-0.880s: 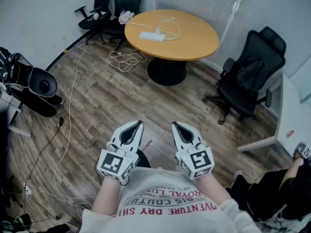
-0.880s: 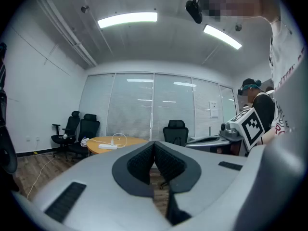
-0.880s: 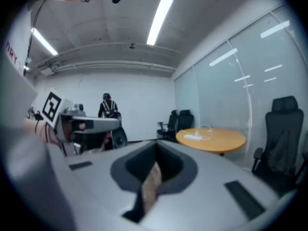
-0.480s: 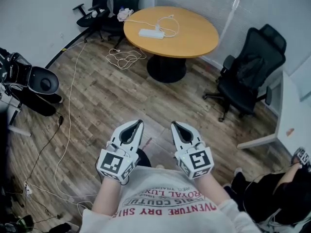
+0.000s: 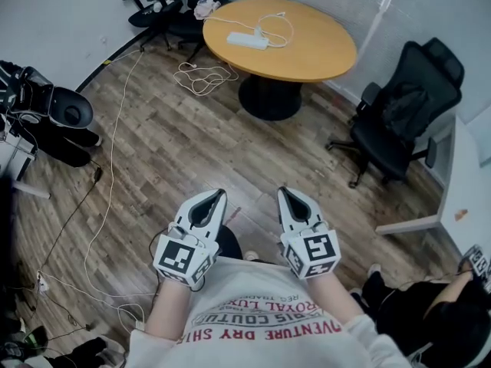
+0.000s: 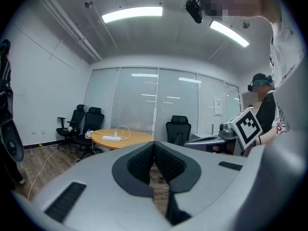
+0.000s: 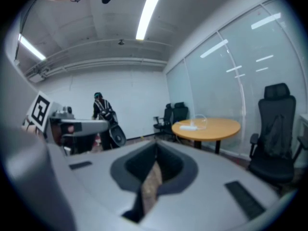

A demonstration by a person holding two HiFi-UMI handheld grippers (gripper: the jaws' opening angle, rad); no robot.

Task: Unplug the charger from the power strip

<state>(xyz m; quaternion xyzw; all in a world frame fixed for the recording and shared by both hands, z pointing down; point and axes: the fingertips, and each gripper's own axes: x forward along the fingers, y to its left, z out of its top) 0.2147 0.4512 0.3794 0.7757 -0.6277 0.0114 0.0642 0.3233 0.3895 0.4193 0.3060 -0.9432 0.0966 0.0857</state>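
Room: wood-plank floor (image 5: 176,144), white wall on the left, glazed partition with blinds behind. Round orange wooden table on a black pedestal (image 5: 307,48) stands at the far end. One black office chair (image 5: 403,113) is to its right, and two more black chairs (image 5: 173,2) sit in the corner. A white cable tangle (image 5: 203,77) lies on the floor by the table foot. A long white floor cable (image 5: 109,167) runs towards the camera.

Versus the earlier frames, the head view has shifted: the table sits higher and further right in frame. Both grippers hold the same spot in front of the chest.

Long white power strip (image 5: 247,41) lies flat on the table's left half, with a thin white looped lead (image 5: 290,29) beside it. The charger itself is too small to make out.

Left grey hand-held gripper (image 5: 219,195): jaws together, nothing between them. Right grey hand-held gripper (image 5: 282,193): same, closed and empty. Both are side by side, pointing roughly level towards the table. The strip is well apart from both, across open floor, slightly left of the line between them.
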